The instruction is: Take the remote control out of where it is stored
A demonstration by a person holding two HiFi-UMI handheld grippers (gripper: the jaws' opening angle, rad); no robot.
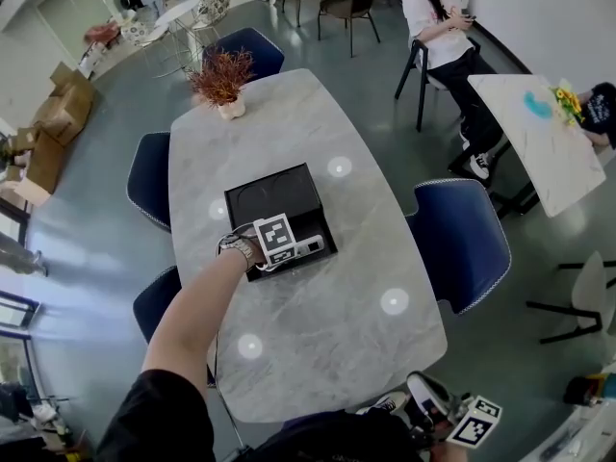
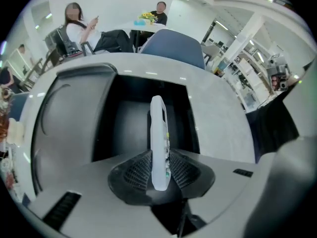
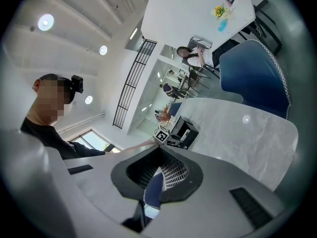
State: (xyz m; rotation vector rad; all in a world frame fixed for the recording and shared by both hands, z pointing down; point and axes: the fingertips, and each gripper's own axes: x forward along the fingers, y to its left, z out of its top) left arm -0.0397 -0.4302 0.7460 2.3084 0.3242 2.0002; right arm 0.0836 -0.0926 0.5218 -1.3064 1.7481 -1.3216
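Note:
A black open box (image 1: 262, 198) lies in the middle of the grey marble table (image 1: 318, 345). Along the box's near right side lies the white remote control (image 1: 311, 246). My left gripper (image 1: 299, 249) reaches into the box over it. In the left gripper view the remote control (image 2: 158, 138) stands on edge between the two ribbed pads (image 2: 136, 170), which press on both its sides, over the box's dark floor (image 2: 124, 118). My right gripper (image 1: 429, 402) hangs low off the table's near right corner. In its own view the right gripper (image 3: 162, 166) has its tips together, with nothing held.
A potted dry plant (image 1: 223, 80) stands at the table's far end. Blue chairs (image 1: 462, 243) ring the table. A person (image 1: 443, 32) sits at the back right beside a second table (image 1: 544, 147). Cardboard boxes (image 1: 58, 114) lie at the far left.

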